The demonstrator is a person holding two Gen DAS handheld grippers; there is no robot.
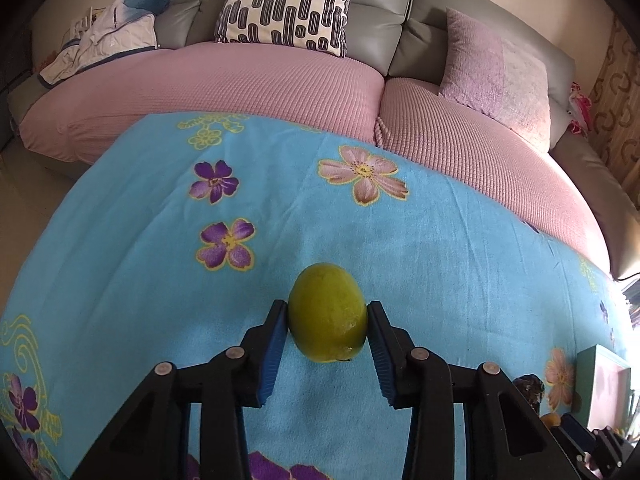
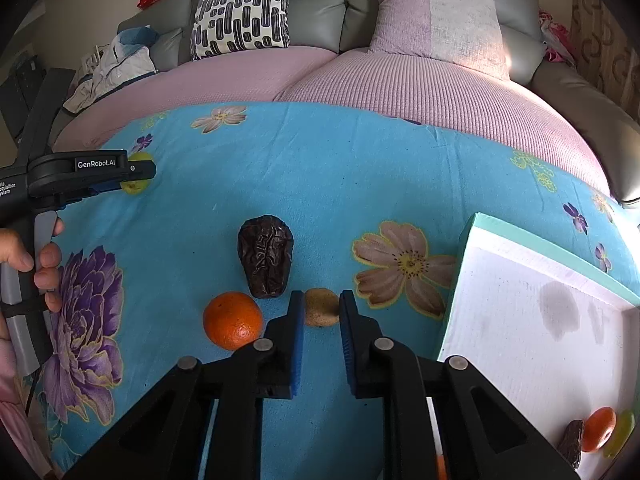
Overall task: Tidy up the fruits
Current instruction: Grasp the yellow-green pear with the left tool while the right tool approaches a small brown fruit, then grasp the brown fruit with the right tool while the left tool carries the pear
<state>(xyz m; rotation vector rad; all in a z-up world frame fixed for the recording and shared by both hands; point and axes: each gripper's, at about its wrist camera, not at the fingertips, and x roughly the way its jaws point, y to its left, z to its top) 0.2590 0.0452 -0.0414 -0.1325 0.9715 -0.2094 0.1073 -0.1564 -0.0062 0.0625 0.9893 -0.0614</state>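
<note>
Up close, the left gripper (image 1: 327,322) clamps a green fruit (image 1: 327,316) above the blue cloth (image 1: 440,240). Only the right view shows the right gripper (image 2: 321,312), jaws apart around a brown fruit (image 2: 321,307), beside an orange (image 2: 233,320), a dark wrinkled fruit (image 2: 265,255) and the white tray (image 2: 520,320).

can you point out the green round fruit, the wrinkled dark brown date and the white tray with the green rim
green round fruit (image 1: 327,314), left wrist view, middle of its skin between the pads
wrinkled dark brown date (image 2: 265,255), right wrist view, centre of its creased top
white tray with the green rim (image 2: 536,242), right wrist view, far rim
</note>
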